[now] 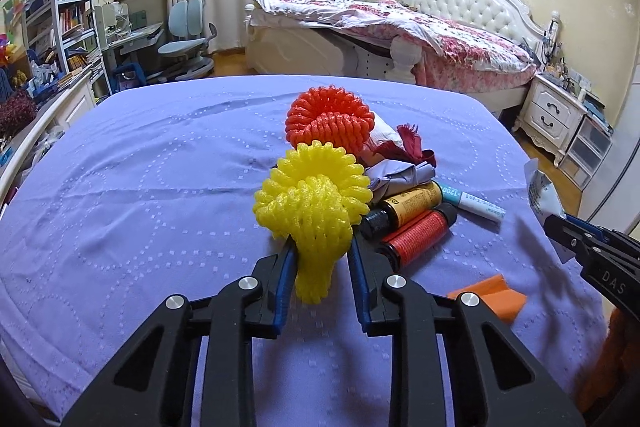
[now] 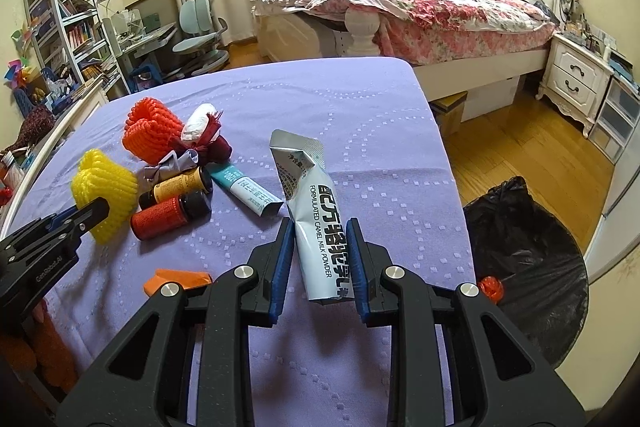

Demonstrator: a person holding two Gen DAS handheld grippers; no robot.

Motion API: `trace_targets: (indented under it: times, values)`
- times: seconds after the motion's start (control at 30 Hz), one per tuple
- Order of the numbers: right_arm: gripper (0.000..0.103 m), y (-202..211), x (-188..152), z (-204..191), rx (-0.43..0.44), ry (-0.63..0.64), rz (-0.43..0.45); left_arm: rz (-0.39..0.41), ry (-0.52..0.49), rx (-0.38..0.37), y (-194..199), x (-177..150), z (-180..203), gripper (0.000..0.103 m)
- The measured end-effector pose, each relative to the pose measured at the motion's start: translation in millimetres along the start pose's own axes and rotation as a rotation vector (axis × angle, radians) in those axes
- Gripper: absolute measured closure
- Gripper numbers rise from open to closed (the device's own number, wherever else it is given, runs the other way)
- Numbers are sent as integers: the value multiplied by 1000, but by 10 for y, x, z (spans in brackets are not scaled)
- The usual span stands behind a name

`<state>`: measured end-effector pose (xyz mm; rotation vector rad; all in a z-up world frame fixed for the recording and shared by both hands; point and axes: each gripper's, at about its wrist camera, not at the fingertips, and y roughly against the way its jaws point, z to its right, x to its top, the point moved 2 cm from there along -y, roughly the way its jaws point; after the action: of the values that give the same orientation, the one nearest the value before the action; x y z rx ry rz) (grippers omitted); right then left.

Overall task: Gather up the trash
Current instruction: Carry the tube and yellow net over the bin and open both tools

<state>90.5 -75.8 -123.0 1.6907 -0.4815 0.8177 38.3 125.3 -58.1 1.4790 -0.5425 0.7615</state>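
The left gripper (image 1: pixel 320 251) squeezed the squishy yellow foam net sleeve (image 1: pixel 312 203) between its jaws, and the right gripper (image 2: pixel 320 239) pinched the long silver milk powder packet (image 2: pixel 316 223), so either could slip out before the black trash bag (image 2: pixel 524 259).

Milk powder sachet (image 2: pixel 316 227) between right claw (image 2: pixel 320 247) pads

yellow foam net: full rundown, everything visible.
The yellow foam net is a soft, ribbed mesh sleeve of foam, curled so its flared, frilly end points away. Its narrow tail is pinched in the left hand-held gripper. It sits over the purple cloth, beside the dark bottles and just nearer than the orange foam net.
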Motion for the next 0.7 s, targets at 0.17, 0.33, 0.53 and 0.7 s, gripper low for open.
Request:
trace_targets:
  times: [0.17, 0.33, 0.53, 0.7]
  values:
    - [77, 115, -36, 85, -10, -16, 15, 34, -5, -29, 200, 42, 111, 76]
    - [77, 277, -85, 252, -41, -42, 39, 64, -49, -87, 332, 89, 401, 76]
    - [77, 463, -173, 543, -102, -91, 64, 50, -115, -183, 315, 72, 878, 76]
    - [77, 588, -270, 878, -161, -150, 71, 42, -184, -251, 257, 21, 1308, 76]
